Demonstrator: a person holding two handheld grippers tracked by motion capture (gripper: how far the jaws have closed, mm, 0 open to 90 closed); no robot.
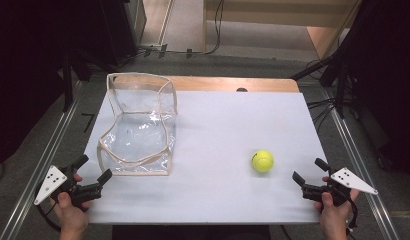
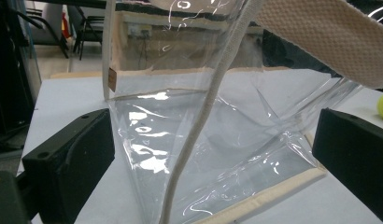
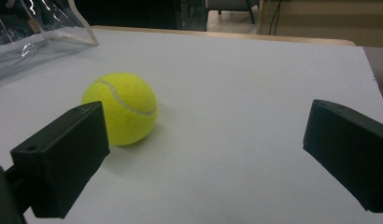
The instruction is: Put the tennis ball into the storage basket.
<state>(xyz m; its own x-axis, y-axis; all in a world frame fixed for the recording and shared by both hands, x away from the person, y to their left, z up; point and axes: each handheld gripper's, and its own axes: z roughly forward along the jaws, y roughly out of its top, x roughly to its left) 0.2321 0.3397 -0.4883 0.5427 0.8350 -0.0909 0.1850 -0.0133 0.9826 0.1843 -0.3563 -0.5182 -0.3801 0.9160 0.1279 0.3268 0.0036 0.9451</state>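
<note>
The worktop [image 1: 218, 200], covered by a white sheet, carries two things well apart. On its left half stands a clear plastic bag [image 1: 138, 125] with beige fabric trim, its mouth open upward and its walls sagging and creased. In the left gripper view the bag [image 2: 217, 140] stands close in front of the jaws, a beige strap running down its near face. On the right half lies a yellow tennis ball [image 1: 262, 161], alone on the sheet.

The left tongs [image 1: 95, 168] rest near the bag's front corner, jaws spread wide with nothing between them. The right tongs [image 1: 307, 170] sit just beside the ball on its right, also wide and empty; in the right gripper view the ball [image 3: 120, 108] lies ahead of the left-hand jaw, off the centre line.

The work looks to be at its start: likely the ball goes into the bag, and neither is held yet. The next move probably calls for the right tongs to swing towards the ball so it sits between the jaws, then close gently, since a round ball rolls away easily. The left tongs could steady the limp rim.
</note>
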